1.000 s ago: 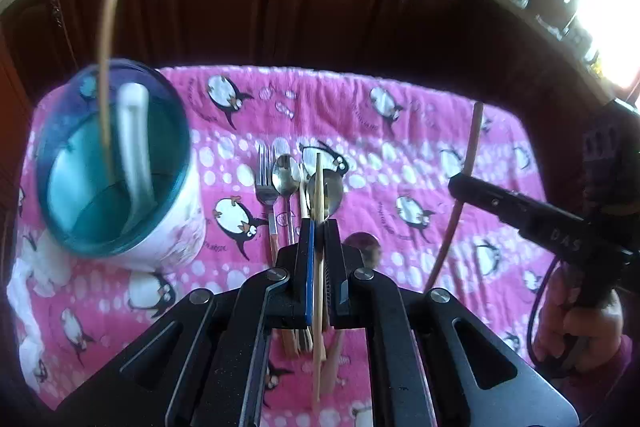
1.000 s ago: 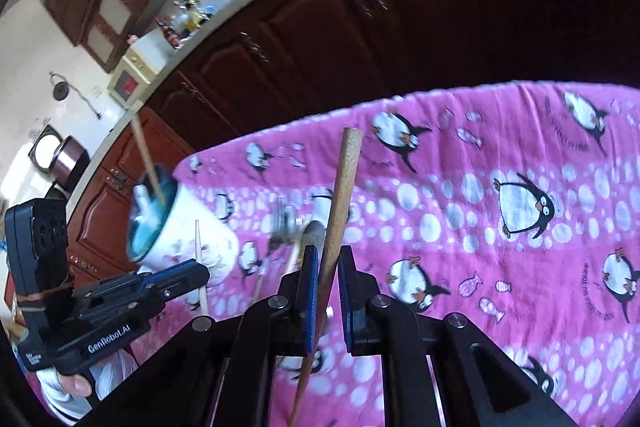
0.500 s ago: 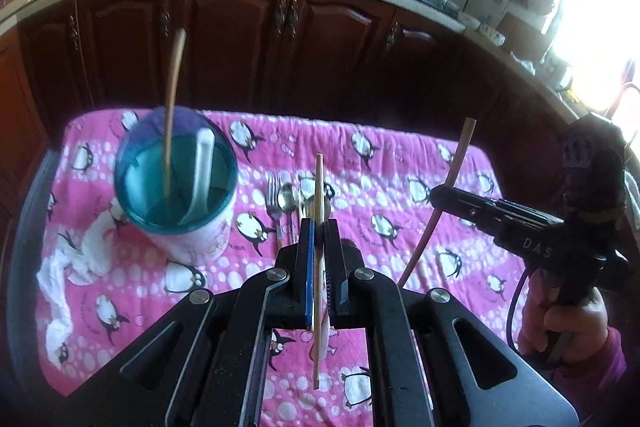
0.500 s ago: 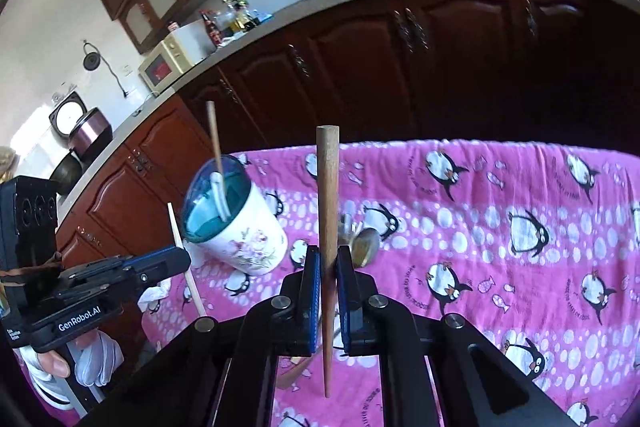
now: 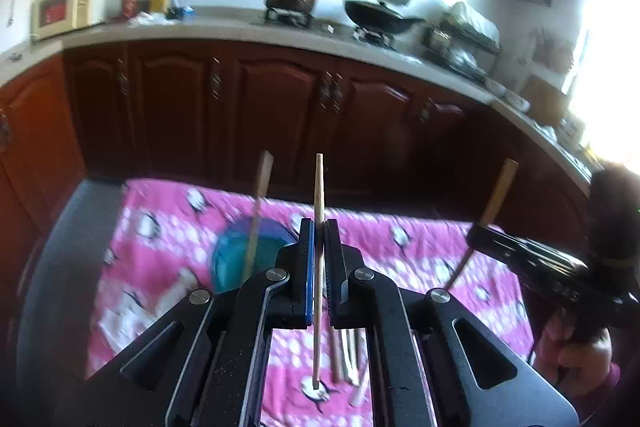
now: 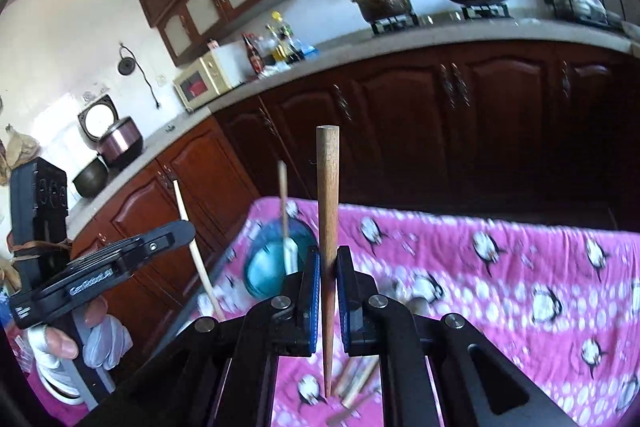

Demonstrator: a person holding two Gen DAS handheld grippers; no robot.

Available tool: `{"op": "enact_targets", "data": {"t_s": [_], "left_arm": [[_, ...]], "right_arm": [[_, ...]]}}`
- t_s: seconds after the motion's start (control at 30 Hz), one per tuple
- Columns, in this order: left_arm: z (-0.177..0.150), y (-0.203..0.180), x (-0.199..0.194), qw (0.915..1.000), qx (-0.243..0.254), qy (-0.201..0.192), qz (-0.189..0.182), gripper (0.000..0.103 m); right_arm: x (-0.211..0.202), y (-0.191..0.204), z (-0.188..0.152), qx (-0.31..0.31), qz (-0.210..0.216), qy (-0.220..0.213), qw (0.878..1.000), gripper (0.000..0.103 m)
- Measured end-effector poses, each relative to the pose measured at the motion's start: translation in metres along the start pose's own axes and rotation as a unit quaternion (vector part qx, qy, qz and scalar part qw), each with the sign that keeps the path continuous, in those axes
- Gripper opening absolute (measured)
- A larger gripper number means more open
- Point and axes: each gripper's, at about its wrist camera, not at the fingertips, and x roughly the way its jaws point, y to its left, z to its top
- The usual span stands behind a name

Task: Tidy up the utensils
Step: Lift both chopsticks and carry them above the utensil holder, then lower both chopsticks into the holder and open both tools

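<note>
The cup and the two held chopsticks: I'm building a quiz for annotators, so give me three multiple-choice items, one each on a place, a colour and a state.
1. Where does the cup stand?
A. on the pink penguin cloth
B. on the counter
C. on the floor

2. What colour is the cup's inside?
A. red
B. teal
C. yellow

3. How is the right tool?
A. wide open, empty
B. shut on the brown chopstick
C. shut on a fork

Key: 1 A, the cloth surrounds the cup in both views. 2 B, its inside shows blue-green. 3 B, the blue pads press the tapered stick on both sides; the left tool likewise pinches a pale chopstick.
</note>
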Motion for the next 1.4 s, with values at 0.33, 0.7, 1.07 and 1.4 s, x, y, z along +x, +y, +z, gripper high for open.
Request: {"op": "enact_targets", "data": {"t_s": [0.33,0.7,1.07,1.4], "left_arm": [[0.032,0.044,0.020,0.9973,-0.021,-0.037,0.061,0.003],[0.039,0.066,0.062,0.9946,-0.040,-0.047,0.084,0.003],[0.014,0.076,0.101,0.9943,-0.041,-0.023,0.095,0.003],[-0.013,0.077,0.125,0.9942,-0.046,0.008,0.096,0.003]], "right_arm": [[0.035,0.035,0.043,-0.003,0.027,-0.025,0.999,0.007],[0.085,0.056,0.089,-0.030,-0.012,-0.083,0.996,0.007],[0.155,0.053,0.074,-0.062,-0.036,-0.045,0.996,0.007],[0.194,0.024,0.036,-0.037,-0.005,0.052,0.998,0.007]]}}
